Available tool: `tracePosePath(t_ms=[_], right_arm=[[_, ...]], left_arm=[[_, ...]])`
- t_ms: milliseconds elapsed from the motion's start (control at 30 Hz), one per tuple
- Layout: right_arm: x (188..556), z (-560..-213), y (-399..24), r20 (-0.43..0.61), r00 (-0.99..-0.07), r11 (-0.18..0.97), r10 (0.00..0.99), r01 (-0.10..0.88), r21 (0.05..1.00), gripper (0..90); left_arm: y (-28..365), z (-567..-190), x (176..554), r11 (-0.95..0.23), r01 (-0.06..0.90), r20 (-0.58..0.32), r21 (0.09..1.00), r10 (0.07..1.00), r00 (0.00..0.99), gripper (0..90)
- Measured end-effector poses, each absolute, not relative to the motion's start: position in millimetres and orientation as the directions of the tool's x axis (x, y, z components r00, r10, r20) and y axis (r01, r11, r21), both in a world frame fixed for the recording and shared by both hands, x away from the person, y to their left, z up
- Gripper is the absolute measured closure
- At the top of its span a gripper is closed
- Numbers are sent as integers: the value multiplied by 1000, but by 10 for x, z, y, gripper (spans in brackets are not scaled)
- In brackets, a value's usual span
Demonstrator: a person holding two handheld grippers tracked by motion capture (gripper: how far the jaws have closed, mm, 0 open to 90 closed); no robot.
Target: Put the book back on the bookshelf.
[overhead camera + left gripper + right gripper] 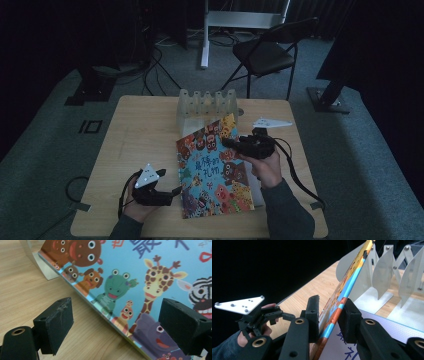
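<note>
A picture book [212,170] with cartoon animals on a blue cover lies slanted on the wooden table [135,135], its far corner near a white divider rack [206,102]. My right gripper [227,143] is shut on the book's right edge [344,290] and holds that side raised, jaws on either face in the right gripper view [329,315]. My left gripper [175,191] stands open at the book's lower left edge; its jaws [116,325] straddle that edge [150,270] without touching. A white sheet with blue print [387,335] lies under the raised side.
The rack's upright dividers [387,272] stand just behind the book. A black folding chair [265,52] and stand legs with cables are on the floor beyond the table. Bare tabletop stretches along the left half. My left gripper [279,315] is seen across the book.
</note>
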State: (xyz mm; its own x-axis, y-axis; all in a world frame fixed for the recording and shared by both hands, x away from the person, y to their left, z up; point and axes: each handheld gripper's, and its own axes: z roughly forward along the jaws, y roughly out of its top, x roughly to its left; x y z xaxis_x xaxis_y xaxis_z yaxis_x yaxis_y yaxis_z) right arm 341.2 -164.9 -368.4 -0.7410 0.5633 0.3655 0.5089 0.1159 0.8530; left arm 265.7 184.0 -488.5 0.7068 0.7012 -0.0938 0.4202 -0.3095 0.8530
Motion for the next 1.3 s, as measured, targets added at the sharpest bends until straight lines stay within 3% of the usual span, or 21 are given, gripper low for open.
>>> tracePosePath(t_ms=[433, 800, 1067, 1300], right_arm=[[3237, -3509, -1777, 319, -762, 115, 563, 455, 883, 725], [3144, -3416, -1821, 300, -781, 111, 548, 423, 899, 730], [3101, -3390, -1857, 317, -791, 89, 523, 420, 903, 733], [3082, -3392, -1861, 320, -797, 78, 512, 414, 907, 734]], left_arm=[[1846, -4861, 2798, -280, 430, -134, 858, 687, 714, 144], [1691, -4911, 3069, -251, 435, -228, 865, 575, 786, 144], [1553, -4977, 3210, -270, 419, -208, 867, 569, 796, 152], [1500, -5032, 3295, -259, 448, -262, 856, 529, 807, 144]])
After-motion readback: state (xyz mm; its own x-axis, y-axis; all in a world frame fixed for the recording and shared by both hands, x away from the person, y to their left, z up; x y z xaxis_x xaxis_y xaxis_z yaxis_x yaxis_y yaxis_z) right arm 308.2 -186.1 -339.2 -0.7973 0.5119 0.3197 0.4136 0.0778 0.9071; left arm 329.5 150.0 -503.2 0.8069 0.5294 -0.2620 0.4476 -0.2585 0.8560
